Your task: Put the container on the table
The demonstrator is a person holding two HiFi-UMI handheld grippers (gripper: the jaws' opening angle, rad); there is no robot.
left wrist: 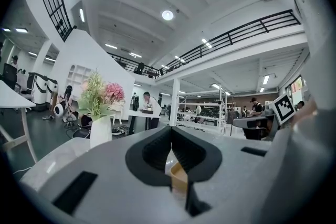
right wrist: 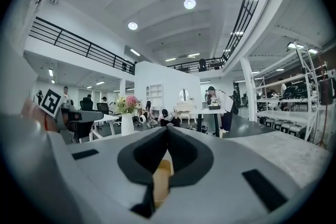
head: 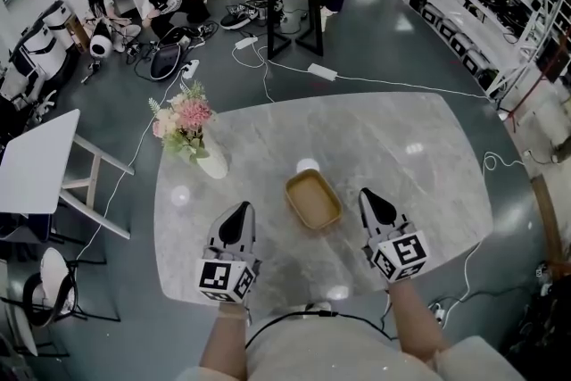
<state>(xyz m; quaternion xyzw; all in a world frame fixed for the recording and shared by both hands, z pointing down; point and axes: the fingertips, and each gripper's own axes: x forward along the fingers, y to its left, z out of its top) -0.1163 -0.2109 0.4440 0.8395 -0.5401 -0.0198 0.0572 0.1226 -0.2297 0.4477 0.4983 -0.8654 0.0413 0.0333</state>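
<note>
A grey marble table point(head: 419, 156) is standing in an open workshop hall. The tan container point(head: 313, 199) is sitting upright on the tabletop near its centre, between the two grippers and touching neither. The left gripper point(head: 243, 208) at the container's 9 o'clock and the right gripper point(head: 368, 194) at its 3 o'clock are being held with jaws closed together, gripping nothing. A vase of flowers point(head: 192, 134) is standing at 10 o'clock.

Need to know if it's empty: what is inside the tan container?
Head view: the container shows a bare tan floor, nothing in it. Its near wall's inner face is hidden behind the rim.
</note>
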